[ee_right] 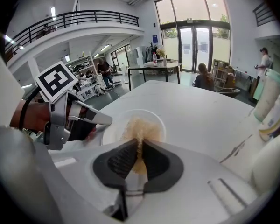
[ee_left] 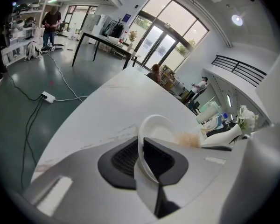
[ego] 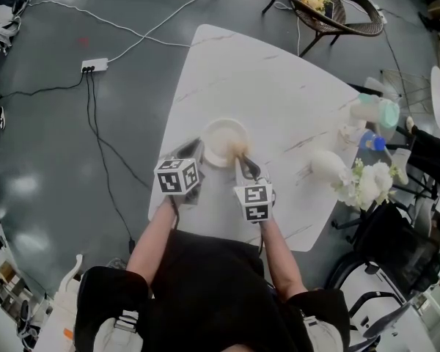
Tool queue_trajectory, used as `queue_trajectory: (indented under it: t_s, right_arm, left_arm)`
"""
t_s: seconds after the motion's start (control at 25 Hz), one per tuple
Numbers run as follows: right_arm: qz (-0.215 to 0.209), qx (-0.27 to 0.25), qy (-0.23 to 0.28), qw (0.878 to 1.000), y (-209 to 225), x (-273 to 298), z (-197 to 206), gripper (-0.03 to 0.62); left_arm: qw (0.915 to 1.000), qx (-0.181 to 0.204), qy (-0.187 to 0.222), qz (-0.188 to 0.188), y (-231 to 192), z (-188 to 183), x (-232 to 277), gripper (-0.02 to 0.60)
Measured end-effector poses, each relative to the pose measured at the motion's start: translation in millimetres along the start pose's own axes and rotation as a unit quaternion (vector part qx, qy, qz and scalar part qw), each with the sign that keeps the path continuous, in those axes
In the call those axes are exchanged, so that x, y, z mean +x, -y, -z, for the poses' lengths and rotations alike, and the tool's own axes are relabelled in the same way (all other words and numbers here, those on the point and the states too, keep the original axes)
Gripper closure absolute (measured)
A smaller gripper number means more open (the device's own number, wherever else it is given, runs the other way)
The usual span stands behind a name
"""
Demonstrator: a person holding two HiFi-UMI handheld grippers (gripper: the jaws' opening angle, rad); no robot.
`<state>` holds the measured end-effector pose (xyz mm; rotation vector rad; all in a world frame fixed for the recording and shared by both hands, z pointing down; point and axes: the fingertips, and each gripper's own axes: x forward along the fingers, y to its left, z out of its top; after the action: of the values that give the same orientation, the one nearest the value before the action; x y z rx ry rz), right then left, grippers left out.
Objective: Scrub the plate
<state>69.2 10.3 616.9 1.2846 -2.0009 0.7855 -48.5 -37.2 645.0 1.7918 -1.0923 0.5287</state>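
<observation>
A white plate (ego: 221,134) lies on the white table (ego: 279,94), just in front of me. My left gripper (ego: 196,149) is shut on the plate's near-left rim; in the left gripper view the rim (ee_left: 141,146) runs between the jaws (ee_left: 142,158). My right gripper (ego: 243,161) is shut on a tan fibrous scrubber (ego: 237,150) that rests on the plate's right part. In the right gripper view the scrubber (ee_right: 137,127) sticks out from the jaws (ee_right: 140,154) over the plate (ee_right: 111,130), and the left gripper (ee_right: 91,118) holds the rim at left.
At the table's right edge stand a green-and-white bottle (ego: 378,111), a blue-capped bottle (ego: 372,143), a white jug (ego: 328,165) and white flowers (ego: 370,182). A wicker chair (ego: 330,9) stands beyond the table. Cables and a power strip (ego: 94,66) lie on the floor at left.
</observation>
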Motion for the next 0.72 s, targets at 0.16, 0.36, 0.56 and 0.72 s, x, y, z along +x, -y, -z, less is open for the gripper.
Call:
queue_trajectory:
  t_s: [0.16, 0.36, 0.56, 0.72]
  right_arm:
    - [0.002, 0.004, 0.0, 1.0, 1, -1, 0, 0.559]
    - [0.006, 0.004, 0.008, 1.0, 2, -4, -4, 0.559]
    - [0.008, 0.004, 0.016, 1.0, 0, -8, -9, 0.559]
    - [0.009, 0.002, 0.03, 0.999, -3, -16, -15, 0.559]
  left_arm:
    - [1.0, 0.004, 0.006, 0.006, 4, -2, -1, 0.531]
    - [0.9999, 0.001, 0.003, 0.016, 8, 0, -3, 0.375]
    - [0.9998, 0.008, 0.004, 0.018, 13, 0, -8, 0.305]
    - [0.9995, 0.024, 0.014, 0.015, 18, -3, -16, 0.305]
